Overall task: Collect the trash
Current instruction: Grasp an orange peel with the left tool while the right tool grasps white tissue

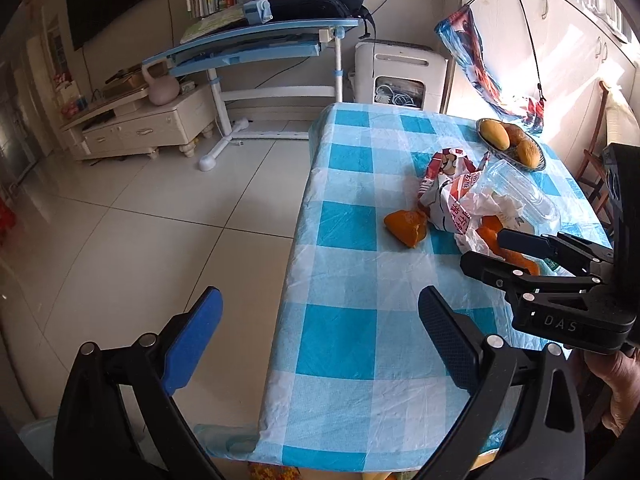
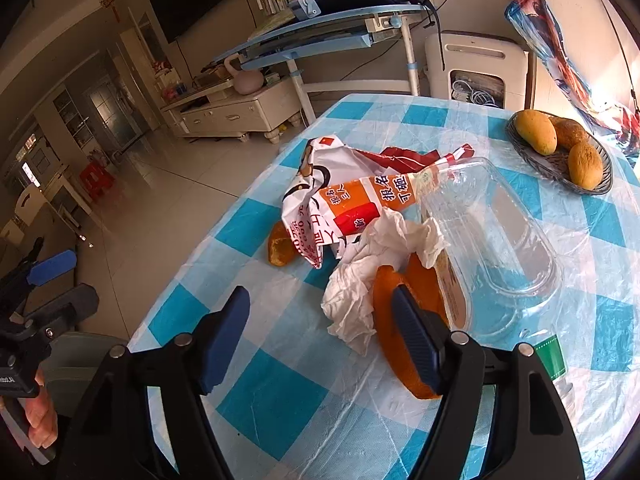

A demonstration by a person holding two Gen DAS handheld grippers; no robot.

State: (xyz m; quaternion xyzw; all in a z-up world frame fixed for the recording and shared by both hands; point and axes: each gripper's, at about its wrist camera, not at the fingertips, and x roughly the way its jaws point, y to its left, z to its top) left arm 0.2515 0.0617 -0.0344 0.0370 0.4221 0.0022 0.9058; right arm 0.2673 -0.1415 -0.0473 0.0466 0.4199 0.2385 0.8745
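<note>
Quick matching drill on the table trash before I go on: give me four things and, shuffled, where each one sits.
1 crumpled tissue
2 clear plastic container
3 basket of fruit
4 small orange peel

a far corner of the table
b by the table edge, left of the printed wrapper
c tipped on its side, right of the pile
d just ahead of the right gripper

Pairs: 1-d, 2-c, 3-a, 4-b

Crumpled printed wrapper (image 2: 340,208), white tissue (image 2: 372,276), orange peels (image 2: 404,320) and clear plastic tray (image 2: 492,248) lie heaped together.

Wrapper (image 2: 344,204) and tissue (image 2: 372,264) lie on table (image 2: 280,400), left of container (image 2: 500,240).
</note>
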